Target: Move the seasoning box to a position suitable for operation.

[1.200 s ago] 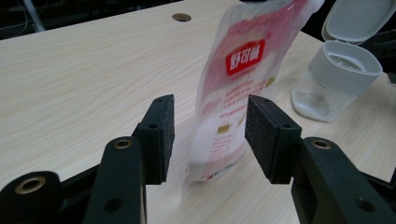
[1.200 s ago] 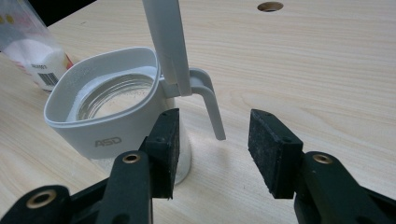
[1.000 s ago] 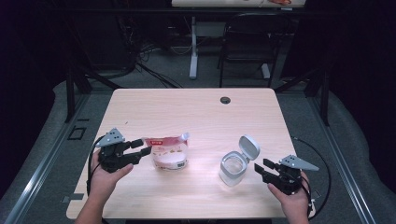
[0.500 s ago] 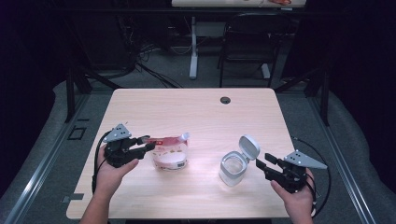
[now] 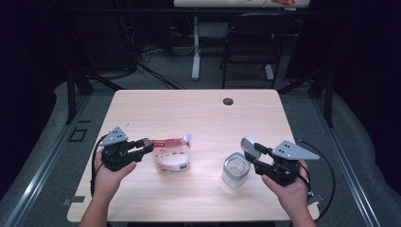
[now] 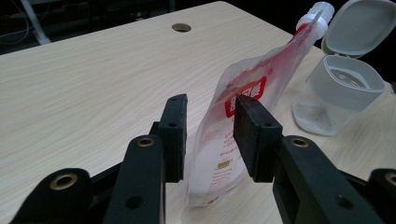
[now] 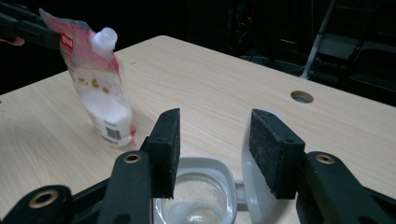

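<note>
1. The table (image 5: 198,113) is pale wood, with a round hole (image 5: 228,101) near its far edge, well beyond both grippers.
2. The left gripper (image 5: 142,149) sits at the left of the table, level, aimed at the pouch. Its jaws have just been closing; in the left gripper view the pouch's edge stands between them, the right pad touching the red label and the left pad a little off the film, so no full clamp is seen.
3. The right gripper (image 5: 259,158) hangs just above the jar, its jaws well apart and holding nothing.
4. The pouch (image 5: 171,153), red and white with a white spout, stands upright right at the left gripper's tips.
5. The jar (image 5: 235,170), clear plastic, is below and just ahead of the right gripper's jaws; its hinged lid (image 5: 249,145) stands open behind it.
</note>
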Available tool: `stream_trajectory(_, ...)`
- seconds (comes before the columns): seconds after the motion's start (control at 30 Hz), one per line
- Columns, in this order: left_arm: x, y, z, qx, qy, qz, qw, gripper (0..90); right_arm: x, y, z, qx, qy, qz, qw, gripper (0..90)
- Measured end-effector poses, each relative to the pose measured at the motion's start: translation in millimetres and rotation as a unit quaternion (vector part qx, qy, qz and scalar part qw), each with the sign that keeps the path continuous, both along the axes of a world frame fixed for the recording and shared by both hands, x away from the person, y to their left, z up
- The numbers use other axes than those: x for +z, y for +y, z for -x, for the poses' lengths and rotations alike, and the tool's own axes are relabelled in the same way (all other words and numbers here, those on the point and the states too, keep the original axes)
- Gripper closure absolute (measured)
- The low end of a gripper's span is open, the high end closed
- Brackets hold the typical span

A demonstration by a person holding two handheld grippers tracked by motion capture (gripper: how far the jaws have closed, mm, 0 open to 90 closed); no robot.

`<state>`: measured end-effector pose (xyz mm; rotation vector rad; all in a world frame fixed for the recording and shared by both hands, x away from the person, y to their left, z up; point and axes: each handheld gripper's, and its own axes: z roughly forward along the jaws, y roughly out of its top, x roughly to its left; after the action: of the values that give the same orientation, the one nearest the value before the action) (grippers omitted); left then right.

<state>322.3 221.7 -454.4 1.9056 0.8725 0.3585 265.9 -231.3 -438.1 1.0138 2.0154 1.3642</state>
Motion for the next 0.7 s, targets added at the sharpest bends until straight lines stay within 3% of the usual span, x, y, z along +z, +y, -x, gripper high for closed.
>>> stream_trajectory(0.37,-0.8,-0.9,1.0,0.000,-0.003,-0.002,1.0000,67.5,7.0,21.2,-6.6,0.020,-0.004,0.011,0.9997,52.3)
stream_trajectory(0.53,-1.2,-1.8,0.5,0.000,-0.003,-0.004,1.0000,68.7,4.4,36.4,-17.3,0.037,0.007,0.020,0.9991,53.5)
stream_trajectory(0.7,-2.4,-2.1,0.0,-0.003,0.000,-0.006,1.0000,69.0,-3.8,53.3,-31.9,0.064,0.025,0.010,0.9976,55.4)
